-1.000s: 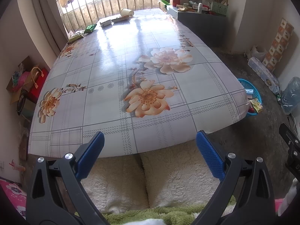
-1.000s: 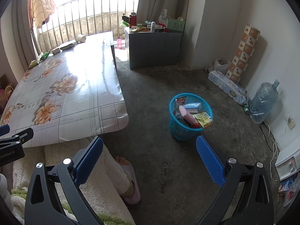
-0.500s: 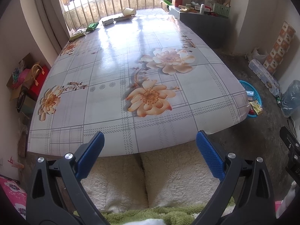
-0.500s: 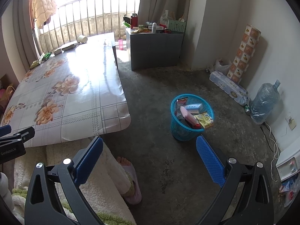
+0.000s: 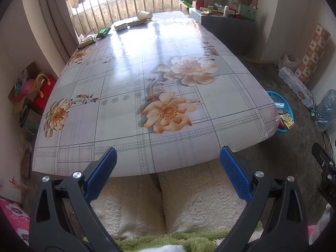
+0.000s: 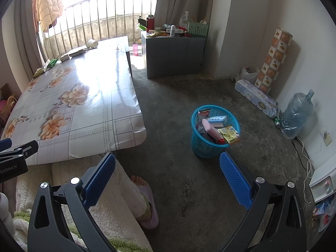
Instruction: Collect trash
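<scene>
The left gripper (image 5: 168,168) is spread wide with nothing between its blue pads, held over the person's lap at the near edge of the table (image 5: 130,88). Far ahead of it, at the table's opposite end, lie a tipped paper cup (image 5: 144,15), a small white box (image 5: 121,26) and green wrappers (image 5: 104,32).

The right gripper (image 6: 167,171) is likewise wide apart and empty, above the concrete floor. Just ahead of it and slightly to its right stands the blue basket (image 6: 201,149), holding a pink tube (image 6: 211,130), a pale blue carton (image 6: 218,120), a yellow packet (image 6: 229,134) and a red-edged wrapper (image 6: 203,113).
</scene>
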